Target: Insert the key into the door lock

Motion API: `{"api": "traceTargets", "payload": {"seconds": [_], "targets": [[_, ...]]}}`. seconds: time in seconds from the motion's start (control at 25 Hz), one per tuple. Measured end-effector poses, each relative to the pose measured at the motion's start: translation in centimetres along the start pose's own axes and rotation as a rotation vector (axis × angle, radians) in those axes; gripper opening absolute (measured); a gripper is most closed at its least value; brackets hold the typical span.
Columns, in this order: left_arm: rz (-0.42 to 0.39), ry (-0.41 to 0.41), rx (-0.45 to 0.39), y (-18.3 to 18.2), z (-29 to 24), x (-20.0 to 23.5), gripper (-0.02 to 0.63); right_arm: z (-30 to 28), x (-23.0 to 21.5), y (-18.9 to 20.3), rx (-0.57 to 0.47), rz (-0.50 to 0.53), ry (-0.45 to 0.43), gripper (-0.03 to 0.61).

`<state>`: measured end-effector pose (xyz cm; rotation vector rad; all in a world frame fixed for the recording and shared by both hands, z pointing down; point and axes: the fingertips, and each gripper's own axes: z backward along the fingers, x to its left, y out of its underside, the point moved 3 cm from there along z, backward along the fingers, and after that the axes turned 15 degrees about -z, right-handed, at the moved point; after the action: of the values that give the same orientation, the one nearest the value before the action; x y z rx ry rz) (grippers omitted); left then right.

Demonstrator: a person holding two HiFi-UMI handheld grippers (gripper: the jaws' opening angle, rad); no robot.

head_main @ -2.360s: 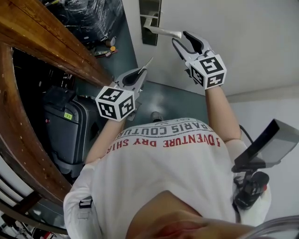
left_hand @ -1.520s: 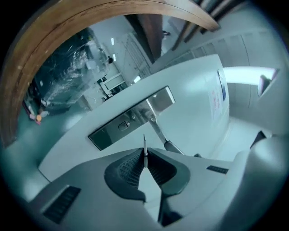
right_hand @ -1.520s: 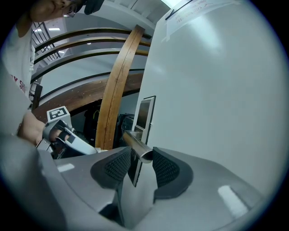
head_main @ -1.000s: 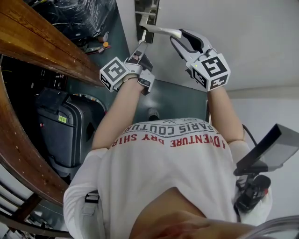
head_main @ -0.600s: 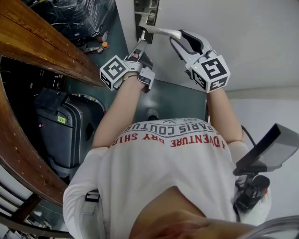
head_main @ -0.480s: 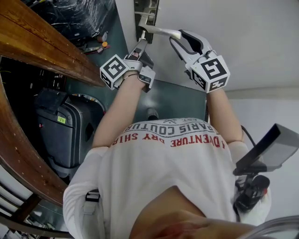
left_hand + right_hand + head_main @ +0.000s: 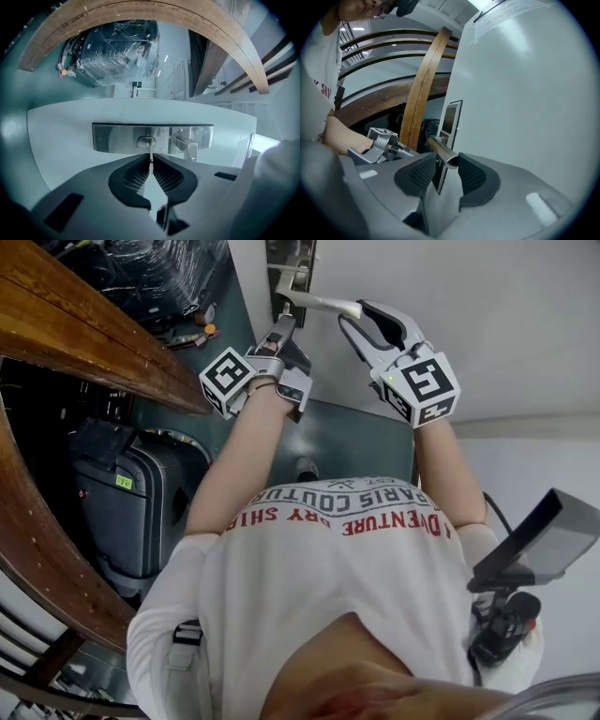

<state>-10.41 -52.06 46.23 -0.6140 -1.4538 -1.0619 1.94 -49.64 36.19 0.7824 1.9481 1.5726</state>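
Observation:
The key [image 7: 150, 153] is a thin metal blade, and my left gripper [image 7: 151, 164] is shut on it. Its tip sits in the keyhole [image 7: 146, 140] of the steel lock plate [image 7: 117, 138] on the white door [image 7: 487, 315]. In the head view the left gripper [image 7: 280, 327] points at that plate [image 7: 289, 277], just under the lever. My right gripper [image 7: 447, 169] is shut on the free end of the door handle [image 7: 442, 151], with a ribbed pad on each side. The head view shows the right gripper [image 7: 364, 322] at the tip of the handle [image 7: 328, 304].
A curved wooden beam [image 7: 84, 324] runs along the left. Below it stands a dark suitcase [image 7: 127, 512], and a plastic-wrapped bundle [image 7: 178, 268] lies beyond. A grey device on a stand [image 7: 539, 535] sits at the right. The person's white shirt [image 7: 328, 587] fills the lower middle.
The left gripper rose from chest height to the lock plate and brought the key to the keyhole, then rolled a little. The right gripper has stayed on the handle.

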Motion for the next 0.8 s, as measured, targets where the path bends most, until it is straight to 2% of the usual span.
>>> {"api": "traceTargets", "payload": {"seconds": [0.16,0.36,0.8], "targets": [[0.052,0.006,-0.002,0.07,0.04,-0.01,0.021,0.05,0.04,-0.07,-0.004,0.002,0.001,0.144],[-0.05,-0.019,0.004,0.04,0.15,-0.39,0.02,0.18,0.13,-0.12,-0.006,0.0,0.0,0.144],[-0.012,-0.011,0.004,0.19,0.38,-0.36,0.02,0.13,0.12,-0.11,-0.001,-0.002,-0.002,0.144]]}}
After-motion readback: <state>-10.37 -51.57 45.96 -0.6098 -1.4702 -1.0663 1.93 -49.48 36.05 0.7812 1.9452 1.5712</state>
